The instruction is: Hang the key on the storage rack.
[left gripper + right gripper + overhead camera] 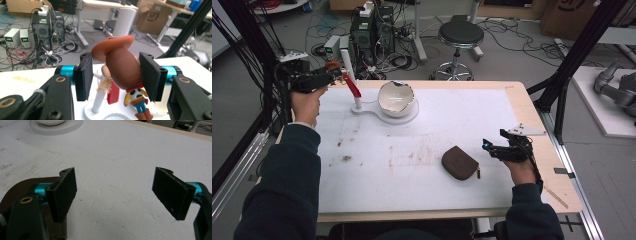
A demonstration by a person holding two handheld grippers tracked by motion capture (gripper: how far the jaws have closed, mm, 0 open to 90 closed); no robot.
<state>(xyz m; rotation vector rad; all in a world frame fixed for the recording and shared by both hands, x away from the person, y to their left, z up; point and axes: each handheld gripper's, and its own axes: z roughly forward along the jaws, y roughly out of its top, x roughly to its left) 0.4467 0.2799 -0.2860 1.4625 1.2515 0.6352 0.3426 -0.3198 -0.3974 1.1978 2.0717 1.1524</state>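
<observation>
The left gripper holds a cowboy figurine by its brown head, raised above the far left corner of the worktop. The right finger presses against the head; the left finger stands close beside the hat brim and ear, though contact there cannot be confirmed. Directly below stands a white post on a white stand, with a red tag hanging beside it, and a cracked white bowl resting on the round end of the same stand. The figurine carries a small ring on top of its hat, so the step in hand is judged to be hanging or setting it at the post. To do this well, keep the figurine upright, lower it slowly clear of the red tag, and release only once it is supported. The right gripper rests with its fingers wide apart and nothing between them, just beside a brown pouch.
</observation>
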